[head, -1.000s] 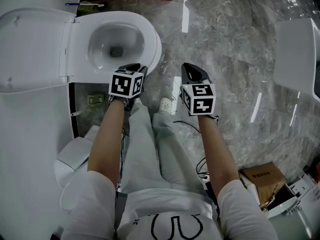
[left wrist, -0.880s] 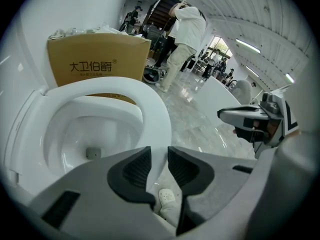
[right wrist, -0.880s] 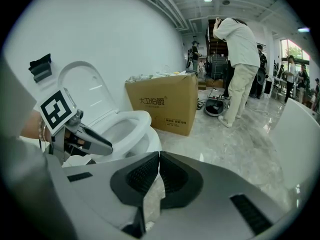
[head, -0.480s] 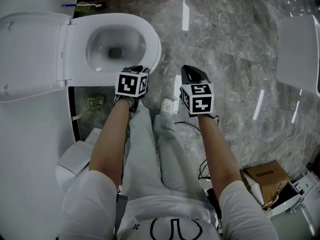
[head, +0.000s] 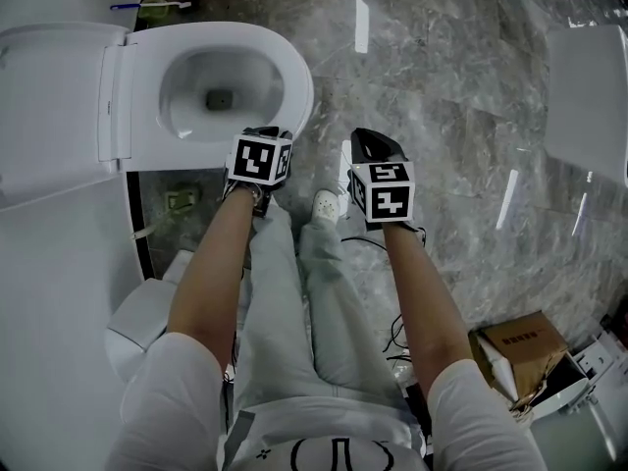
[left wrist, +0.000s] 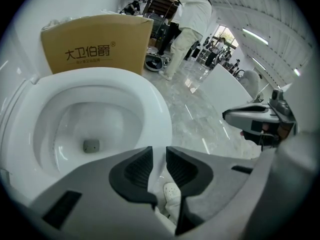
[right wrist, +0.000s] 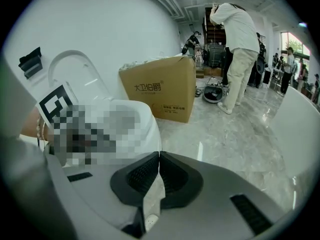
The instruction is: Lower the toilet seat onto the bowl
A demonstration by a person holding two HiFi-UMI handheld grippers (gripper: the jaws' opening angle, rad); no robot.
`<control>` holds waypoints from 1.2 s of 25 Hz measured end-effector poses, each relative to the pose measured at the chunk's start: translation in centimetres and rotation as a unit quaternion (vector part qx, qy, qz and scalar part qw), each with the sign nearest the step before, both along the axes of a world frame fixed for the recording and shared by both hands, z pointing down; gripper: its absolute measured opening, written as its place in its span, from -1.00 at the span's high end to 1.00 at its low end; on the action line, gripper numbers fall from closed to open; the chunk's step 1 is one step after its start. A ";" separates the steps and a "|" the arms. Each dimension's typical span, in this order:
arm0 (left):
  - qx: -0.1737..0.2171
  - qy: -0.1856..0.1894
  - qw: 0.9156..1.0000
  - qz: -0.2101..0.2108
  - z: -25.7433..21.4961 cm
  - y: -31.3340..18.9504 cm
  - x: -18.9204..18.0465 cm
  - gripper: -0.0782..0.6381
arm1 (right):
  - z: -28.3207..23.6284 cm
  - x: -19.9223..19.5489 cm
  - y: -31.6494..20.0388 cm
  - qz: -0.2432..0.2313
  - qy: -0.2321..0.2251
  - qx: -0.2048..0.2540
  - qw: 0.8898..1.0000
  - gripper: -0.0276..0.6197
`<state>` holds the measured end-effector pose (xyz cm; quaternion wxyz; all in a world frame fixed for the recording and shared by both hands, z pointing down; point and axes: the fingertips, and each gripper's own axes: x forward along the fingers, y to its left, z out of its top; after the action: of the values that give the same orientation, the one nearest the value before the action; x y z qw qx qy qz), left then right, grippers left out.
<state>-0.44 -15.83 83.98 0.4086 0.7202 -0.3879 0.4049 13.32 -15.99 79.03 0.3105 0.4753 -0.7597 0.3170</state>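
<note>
Grey left gripper (left wrist: 159, 159) jaws closing, slightly apart, empty; right gripper (right wrist: 159, 156) jaws together.

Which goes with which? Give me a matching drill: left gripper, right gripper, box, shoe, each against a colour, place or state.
Things:
1. left gripper
2. right gripper
3. box
4. shoe

States:
A. brown, beside the toilet
B. jaws together
C. white, on the floor
D. jaws apart, empty

Pairs: 1-D, 2-B, 3-A, 4-C.

Note: the left gripper's jaws have just been closing, with nothing between them.
</note>
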 end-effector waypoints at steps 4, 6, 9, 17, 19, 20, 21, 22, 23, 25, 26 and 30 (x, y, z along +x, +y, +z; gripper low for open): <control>-0.009 -0.007 1.000 -0.003 1.2 0.0 -0.1 0.54 | 1.1 0.0 0.3 0.002 -0.005 -0.012 1.000 0.82; -0.007 -0.017 1.000 -0.007 1.5 -0.1 -0.3 0.62 | 1.5 0.1 0.6 0.008 -0.008 -0.018 1.000 0.82; -0.004 -0.022 1.000 -0.016 1.5 -0.3 -0.5 0.67 | 1.8 0.1 0.9 0.004 -0.003 -0.022 1.000 0.82; -0.008 -0.025 0.999 -0.034 1.3 -0.1 -0.8 0.69 | 1.2 -0.4 0.9 -0.002 0.000 -0.020 1.000 0.82; -0.007 -0.025 0.999 -0.042 1.1 -0.1 -1.1 0.71 | 0.9 -0.4 0.8 -0.004 0.000 -0.019 1.000 0.82; -0.007 -0.023 0.999 -0.044 0.9 0.0 -1.2 0.72 | 0.7 -0.4 0.7 -0.005 0.001 -0.018 1.000 0.82; -0.007 -0.023 0.999 -0.044 0.8 0.0 -1.3 0.73 | 0.6 -0.4 0.7 -0.006 0.002 -0.018 1.000 0.82; -0.006 -0.023 0.999 -0.044 0.6 0.1 -1.4 0.74 | 0.4 -0.5 0.7 -0.008 0.003 -0.018 1.000 0.82; -0.005 -0.023 0.999 -0.044 0.4 0.2 -1.6 0.75 | 0.3 -0.5 0.7 -0.009 0.003 -0.017 1.000 0.82; -0.002 -0.024 0.999 -0.043 -0.2 0.3 -1.9 0.75 | -0.2 -0.7 0.6 -0.013 0.004 -0.016 1.000 0.82; -0.001 -0.024 0.999 -0.044 -0.5 0.3 -2.0 0.75 | -0.4 -0.8 0.6 -0.014 0.004 -0.016 1.000 0.82; 0.006 -0.024 0.998 -0.050 -1.9 0.6 -2.5 0.75 | -1.5 -1.2 0.7 -0.020 0.001 -0.014 1.000 0.82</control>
<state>-2.99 -15.20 82.12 0.4147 0.6927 -0.4349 0.3988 12.10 -15.33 77.51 0.3243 0.4561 -0.7641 0.3209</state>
